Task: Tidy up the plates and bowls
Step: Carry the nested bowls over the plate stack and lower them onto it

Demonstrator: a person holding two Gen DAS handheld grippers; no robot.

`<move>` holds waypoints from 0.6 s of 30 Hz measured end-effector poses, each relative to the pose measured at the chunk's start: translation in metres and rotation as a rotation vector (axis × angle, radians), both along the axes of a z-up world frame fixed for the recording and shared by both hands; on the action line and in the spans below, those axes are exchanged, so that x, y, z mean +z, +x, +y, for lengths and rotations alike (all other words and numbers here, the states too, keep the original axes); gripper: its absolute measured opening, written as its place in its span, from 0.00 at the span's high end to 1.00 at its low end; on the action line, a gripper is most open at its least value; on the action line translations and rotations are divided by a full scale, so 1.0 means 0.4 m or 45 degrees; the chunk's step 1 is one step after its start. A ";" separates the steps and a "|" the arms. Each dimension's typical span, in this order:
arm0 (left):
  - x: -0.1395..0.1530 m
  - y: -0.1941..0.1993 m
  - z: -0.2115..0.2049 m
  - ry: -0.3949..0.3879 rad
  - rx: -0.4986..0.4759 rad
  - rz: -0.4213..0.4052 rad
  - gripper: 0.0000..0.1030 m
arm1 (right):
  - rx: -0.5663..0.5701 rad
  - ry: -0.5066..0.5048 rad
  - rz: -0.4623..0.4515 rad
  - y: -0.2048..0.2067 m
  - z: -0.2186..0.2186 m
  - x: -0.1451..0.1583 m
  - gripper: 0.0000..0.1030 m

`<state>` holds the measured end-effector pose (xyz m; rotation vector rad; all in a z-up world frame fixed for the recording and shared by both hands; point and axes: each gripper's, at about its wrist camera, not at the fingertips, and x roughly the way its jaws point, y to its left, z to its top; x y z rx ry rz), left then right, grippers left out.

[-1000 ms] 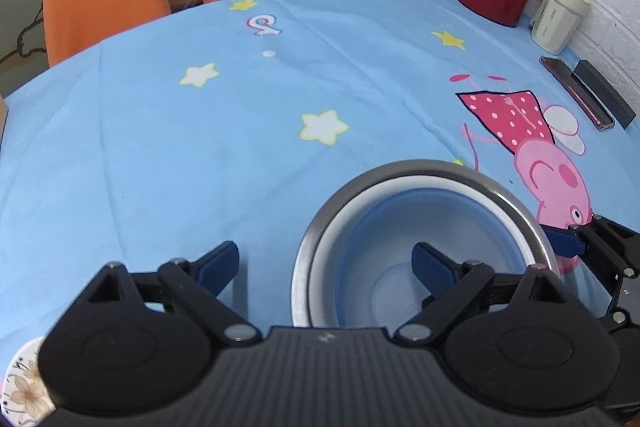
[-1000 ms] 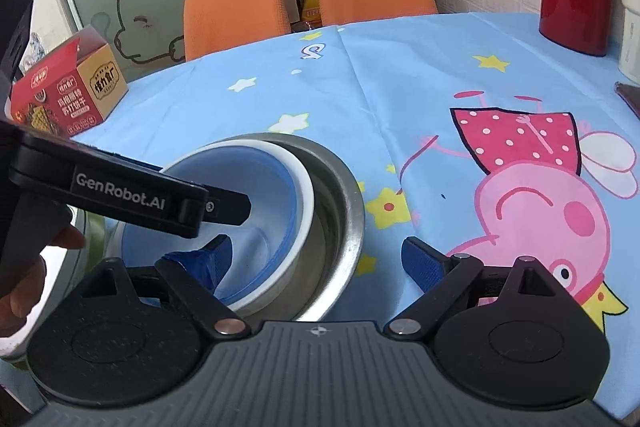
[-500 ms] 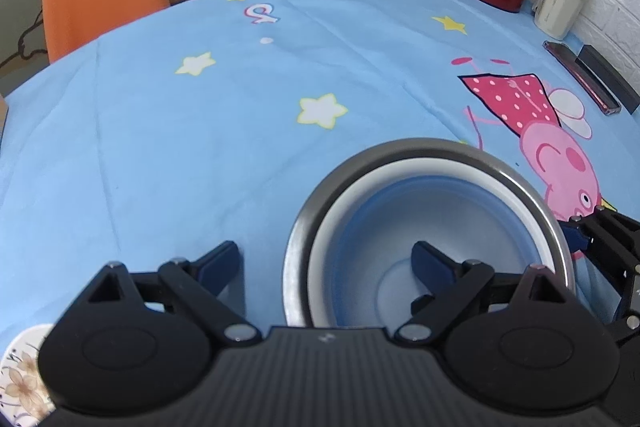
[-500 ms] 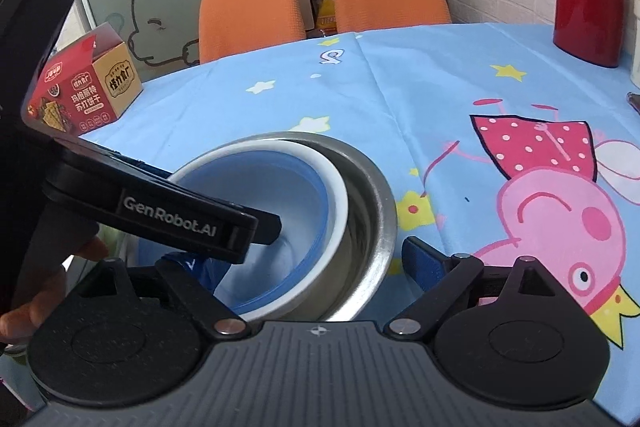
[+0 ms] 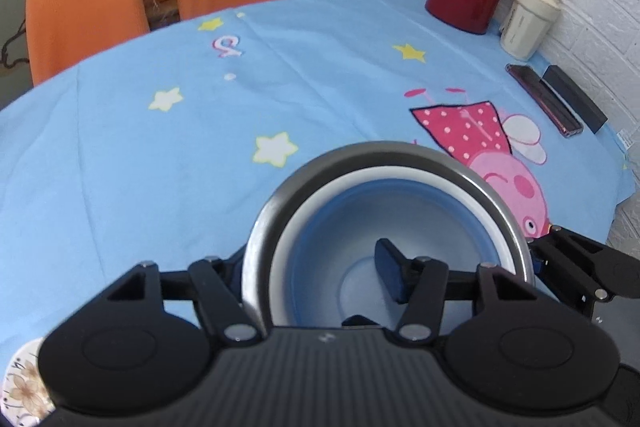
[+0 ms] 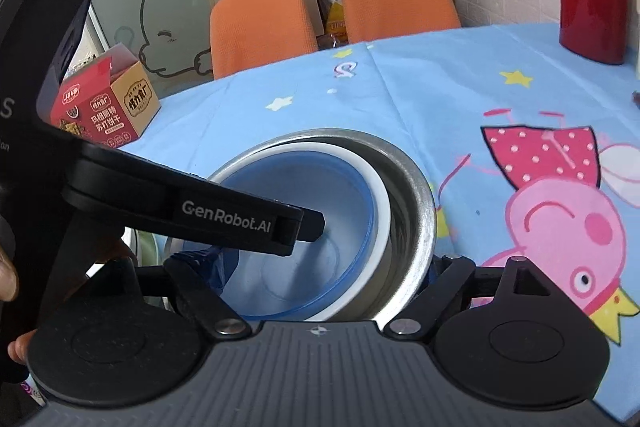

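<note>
Steel bowl [image 5: 276,211] sits on the worktop [image 5: 160,155], on the blue cartoon cloth, with a white-rimmed blue bowl [image 5: 420,223] nested inside it.

Left tongs [image 5: 316,279]: straddling the near-left wall of the nested pair. One finger inside the blue bowl, the other outside the steel wall. Jaws closing, both walls between them. Outer pad is hidden behind the steel rim, so contact there can't be made out; inner pad looks a little clear of the blue wall.

Right tongs [image 6: 328,267]: jaws drawn together on the opposite side of the pair. One finger outside the steel wall at right, the other down inside the blue bowl. Clamped on the steel bowl, with the blue bowl's wall caught in the same bite. Inner pad partly covered by the left tool's arm crossing the right wrist view.

Hand [image 6: 8,279] on the left tool shows only at that frame's edge.

Flowered plate [image 5: 24,387]: cut off at the left wrist view's bottom corner, mostly behind the tongs body.

Near bowl rims run under both tool bodies, unseen.
</note>
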<state>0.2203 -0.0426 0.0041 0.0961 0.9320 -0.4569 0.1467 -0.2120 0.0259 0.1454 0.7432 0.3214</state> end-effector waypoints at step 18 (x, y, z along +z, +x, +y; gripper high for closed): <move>0.183 -0.199 0.321 0.080 0.324 -0.192 0.42 | 0.335 0.095 -0.225 -0.085 0.240 0.182 0.26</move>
